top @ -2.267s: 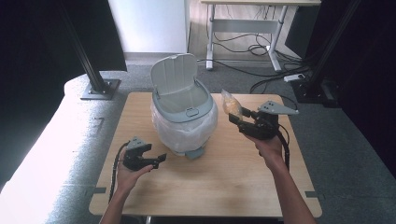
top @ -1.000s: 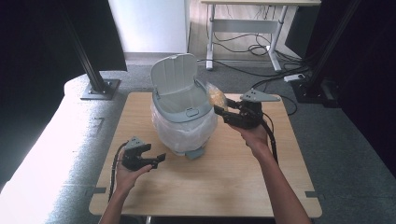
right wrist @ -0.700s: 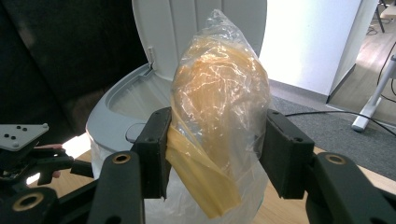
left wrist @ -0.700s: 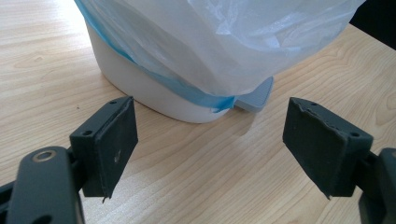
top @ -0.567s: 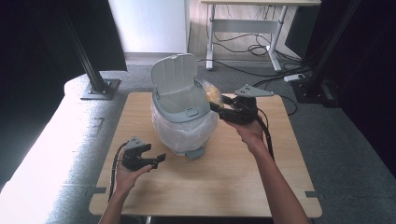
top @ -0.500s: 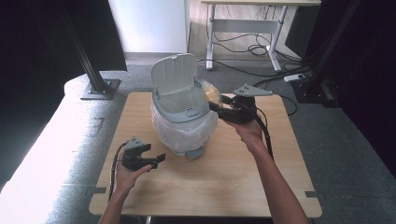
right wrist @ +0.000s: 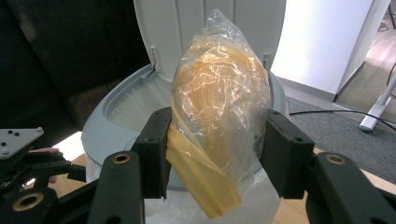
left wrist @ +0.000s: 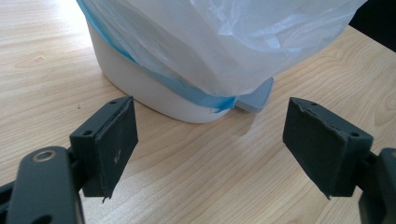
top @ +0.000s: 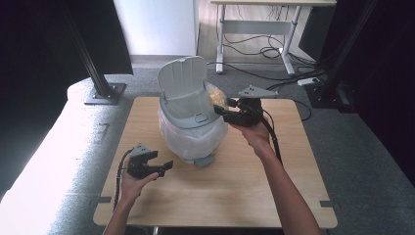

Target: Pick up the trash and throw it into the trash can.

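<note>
At the left of the high view the left gripper rests low on the wooden table, near the foot of the bin; in the left gripper view its jaws stand wide apart with nothing between them, aimed at the bin's white base and grey foot pedal, so it is released and idle. In the middle stands the small pedal bin, its grey lid tipped up and back, a pale plastic liner with a blue band draped over the outside. To the right, the right gripper is clenched on a clear plastic bag with something yellow-orange inside, held at the bin's right rim, seemingly just short of the opening. The step in hand appears to be dropping that bag into the bin. To do it well, the person would likely carry the bag on leftward until it hangs squarely over the mouth, clear of the raised lid and the rim, and only then part the jaws, since a crinkled bag let go at the edge could catch on the liner or slide down the outside onto the table. No brand, label or writing can be read on the bin, the bag or either gripper
</note>
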